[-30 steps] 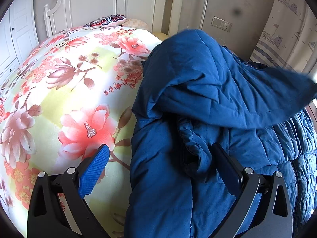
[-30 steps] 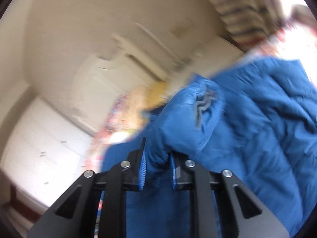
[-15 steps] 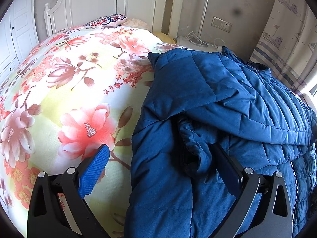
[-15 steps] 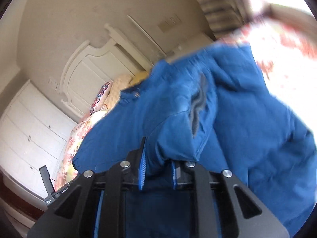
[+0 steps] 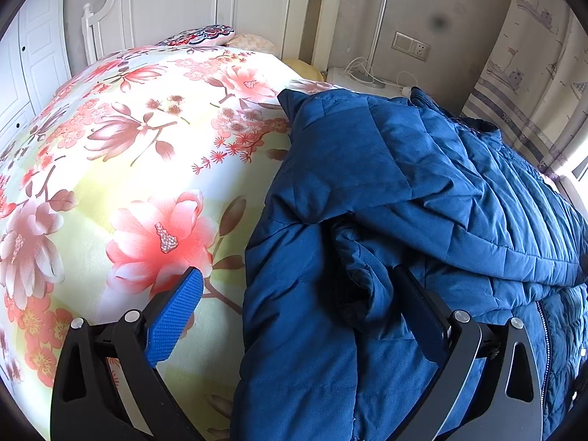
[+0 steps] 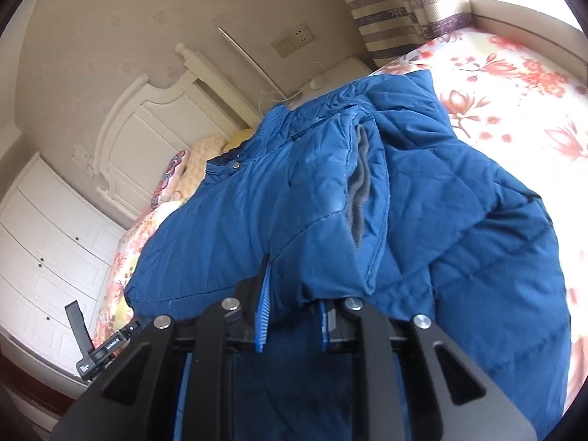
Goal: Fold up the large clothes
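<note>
A large blue quilted jacket (image 5: 386, 191) lies on the floral bed cover (image 5: 128, 169), with one sleeve folded across its body. My left gripper (image 5: 294, 316) is open, its jaws wide apart over the jacket's left edge, and grips nothing. In the right wrist view my right gripper (image 6: 292, 316) is shut on the jacket's sleeve (image 6: 330, 198) near its cuff, whose grey lining (image 6: 358, 191) shows. It holds the sleeve over the jacket's body (image 6: 477, 242). The left gripper's finger (image 6: 79, 327) shows at the lower left of that view.
A white headboard (image 5: 239, 18) and pillows (image 5: 205, 35) stand at the far end of the bed. A white nightstand with cables (image 5: 364, 77) and a wall socket (image 5: 409, 46) are beyond the jacket. Curtains (image 5: 525, 84) hang at right. White wardrobe doors (image 6: 47, 242) stand at left.
My right gripper has carried the sleeve across and down over the jacket's body. In the left wrist view the lifted sleeve has settled flat. The left gripper has not moved.
</note>
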